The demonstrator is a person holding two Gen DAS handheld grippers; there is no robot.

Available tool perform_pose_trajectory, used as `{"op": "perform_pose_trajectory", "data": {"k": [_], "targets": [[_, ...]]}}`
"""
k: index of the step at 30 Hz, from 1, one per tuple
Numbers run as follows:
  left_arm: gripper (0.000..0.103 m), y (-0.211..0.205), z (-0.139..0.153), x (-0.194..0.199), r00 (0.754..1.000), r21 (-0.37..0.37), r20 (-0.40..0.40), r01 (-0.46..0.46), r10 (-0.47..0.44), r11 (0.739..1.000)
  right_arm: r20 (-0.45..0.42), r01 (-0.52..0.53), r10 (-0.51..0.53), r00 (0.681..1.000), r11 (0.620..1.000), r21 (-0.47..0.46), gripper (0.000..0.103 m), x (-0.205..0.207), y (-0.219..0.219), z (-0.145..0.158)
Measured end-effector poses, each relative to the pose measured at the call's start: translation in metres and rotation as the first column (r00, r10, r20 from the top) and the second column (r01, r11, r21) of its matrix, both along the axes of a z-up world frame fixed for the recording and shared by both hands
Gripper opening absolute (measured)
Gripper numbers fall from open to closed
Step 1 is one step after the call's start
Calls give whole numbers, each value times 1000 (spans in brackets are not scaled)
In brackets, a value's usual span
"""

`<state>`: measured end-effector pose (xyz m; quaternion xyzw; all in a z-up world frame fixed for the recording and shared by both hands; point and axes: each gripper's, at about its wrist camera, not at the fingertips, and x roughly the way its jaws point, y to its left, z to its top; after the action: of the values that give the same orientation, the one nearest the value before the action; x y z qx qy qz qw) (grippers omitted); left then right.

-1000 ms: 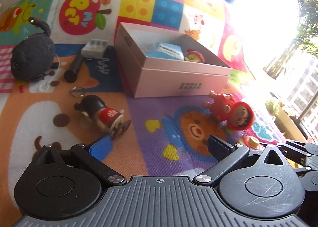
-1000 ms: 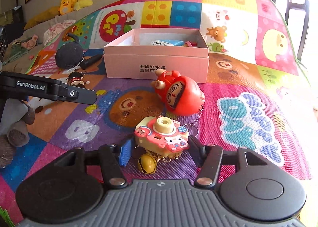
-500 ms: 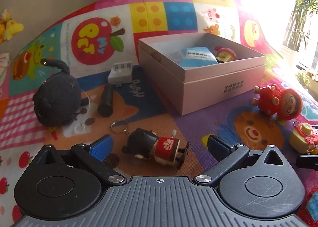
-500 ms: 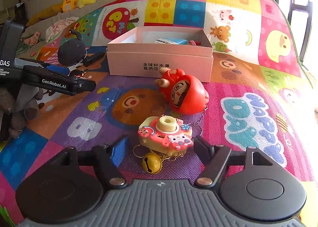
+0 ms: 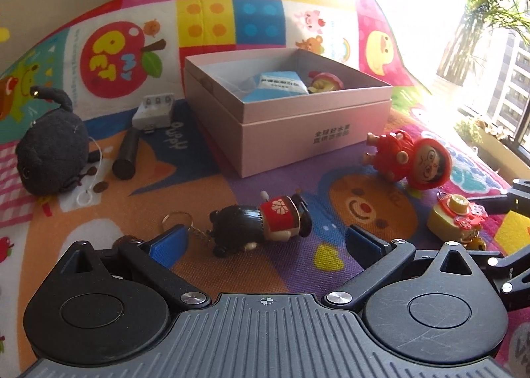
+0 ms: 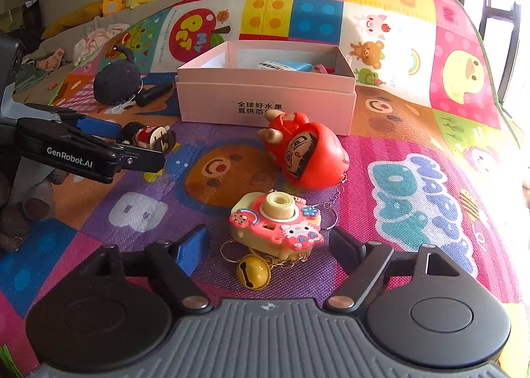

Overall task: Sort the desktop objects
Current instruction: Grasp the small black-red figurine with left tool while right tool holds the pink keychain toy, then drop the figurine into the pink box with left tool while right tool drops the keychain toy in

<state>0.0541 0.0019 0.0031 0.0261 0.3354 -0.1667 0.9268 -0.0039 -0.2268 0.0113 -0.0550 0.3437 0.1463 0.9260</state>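
We see a pink open box [image 5: 314, 136] on the patterned mat, holding a blue packet [image 5: 281, 84] and a small red figure [image 5: 323, 81]. Before it lie a red hooded doll [image 5: 410, 159] on its side, a toy camera keychain [image 6: 276, 224] with a brass bell [image 6: 253, 270], and a black-haired doll keychain [image 5: 261, 225]. Left of the box sit a dark plush [image 5: 53, 149], a black cylinder [image 5: 127, 154] and a grey adapter [image 5: 154, 111].

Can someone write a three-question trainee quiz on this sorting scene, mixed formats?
1. True or false: the toy camera keychain lies between the open jaws of the right gripper, with nothing pressing on it.
2. Which item is already inside the pink box? A) blue packet B) black cylinder C) dark plush
3. Fill in: the left gripper frames a small ___ doll on a keyring.

Key: 1 true; 2 A; 3 black-haired.
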Motion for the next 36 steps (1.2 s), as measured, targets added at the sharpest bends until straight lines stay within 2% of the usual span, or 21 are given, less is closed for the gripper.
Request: {"op": "perform_pose_trajectory", "data": {"k": [3, 5, 6, 8, 10, 13, 15, 16, 20, 22, 25, 28, 30, 32, 36], "targets": [[102, -3, 1, 4, 999, -24, -12, -35, 34, 999, 2, 1, -1, 1000, 1000, -5, 81, 0, 1, 0], [89, -7, 1, 6, 997, -2, -14, -70, 70, 998, 4, 2, -2, 1000, 1000, -7, 81, 0, 1, 0], [79, -9, 1, 8, 996, 12, -18, -89, 90, 996, 4, 3, -3, 1000, 1000, -9, 81, 0, 2, 0], [77, -13, 1, 8, 992, 35, 0, -122, 122, 992, 7, 5, -5, 1000, 1000, -16, 81, -1, 3, 0], [71, -14, 1, 7, 991, 42, 9, -132, 132, 990, 6, 6, -6, 1000, 1000, -17, 81, 0, 3, 1], [71, -15, 1, 4, 992, 56, 24, -127, 126, 990, -5, 26, -26, 1000, 1000, 11, 75, 5, 2, 2], [71, -16, 1, -1, 993, 62, 29, -114, 113, 991, -2, 25, -25, 1000, 1000, 1, 61, 8, 4, 3], [71, -16, 1, -3, 994, 63, 29, -109, 107, 992, -7, 19, -19, 1000, 1000, -4, 58, 9, 4, 5], [70, -13, 6, -15, 996, 64, 28, -81, 80, 995, -19, -5, 5, 1000, 1000, -26, 58, 12, 4, 12], [70, -10, 16, -19, 996, 39, 40, -78, 77, 996, 23, -25, 26, 999, 999, -46, 58, 11, 3, 26], [70, -7, 47, -20, 991, -7, 109, -71, 71, 997, 159, -33, 34, 987, 999, -9, 58, 12, -7, 78], [70, -11, 86, -15, 971, -34, 230, -54, 61, 998, 317, -5, -8, 948, 999, 42, 58, 16, -18, 131], [70, -20, 106, -7, 953, -41, 299, -40, 51, 998, 399, 20, -42, 916, 998, 58, 58, 20, -23, 155], [70, -28, 115, 6, 943, -40, 330, -36, 47, 999, 429, 42, -73, 900, 996, 81, 58, 26, -28, 168], [70, -41, 107, 49, 954, -64, 292, -55, 72, 996, 413, 59, -95, 906, 993, 99, 58, 39, -34, 171]]}}
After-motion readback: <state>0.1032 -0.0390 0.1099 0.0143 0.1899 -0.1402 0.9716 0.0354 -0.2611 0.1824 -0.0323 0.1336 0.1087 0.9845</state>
